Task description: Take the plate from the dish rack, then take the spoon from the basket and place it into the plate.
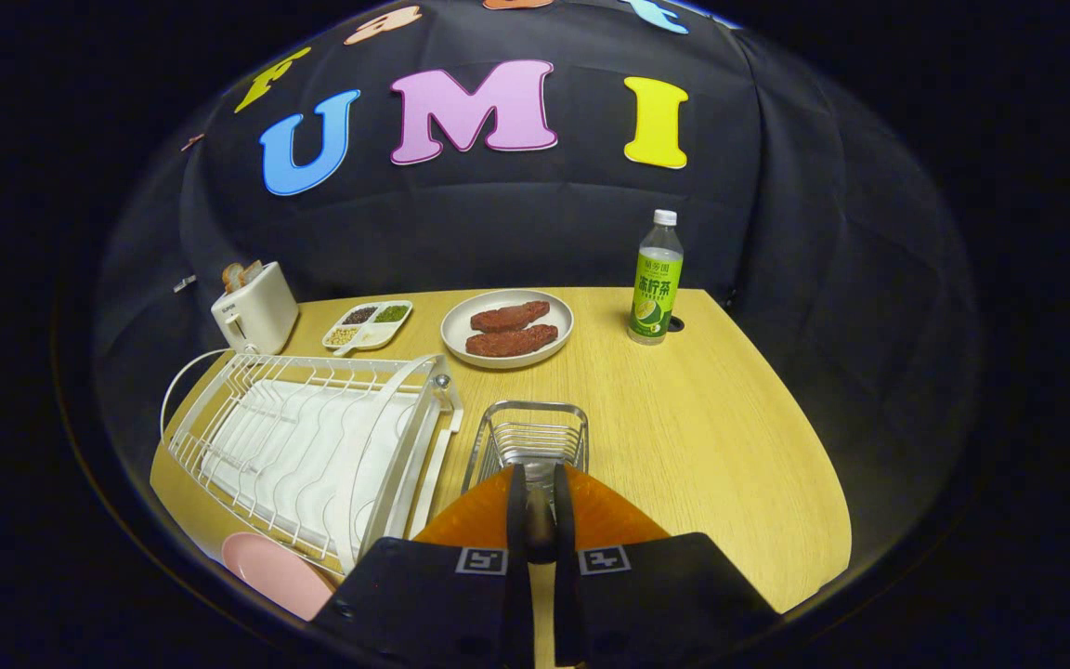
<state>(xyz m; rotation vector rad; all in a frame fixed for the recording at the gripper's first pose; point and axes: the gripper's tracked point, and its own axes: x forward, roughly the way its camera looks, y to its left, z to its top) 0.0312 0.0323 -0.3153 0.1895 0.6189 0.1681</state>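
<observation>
Orange plate (609, 520) lies on the wooden table (711, 437), just ahead of the wire basket (528, 439), under the gripper (540, 525). Fingers nearly closed on a dark, hard-to-read sliver, maybe the spoon (540, 528). Open tabletop lies beyond them; the white dish rack (312, 446) crowds the other side.

We cannot tell what the gripper (540, 502) pinches: its nearly closed fingers hide all but a dark sliver, perhaps the spoon (540, 530). They also cover the near side of the wire basket (529, 437), and the pink plate (277, 574) is partly cut off beside the gripper body.
</observation>
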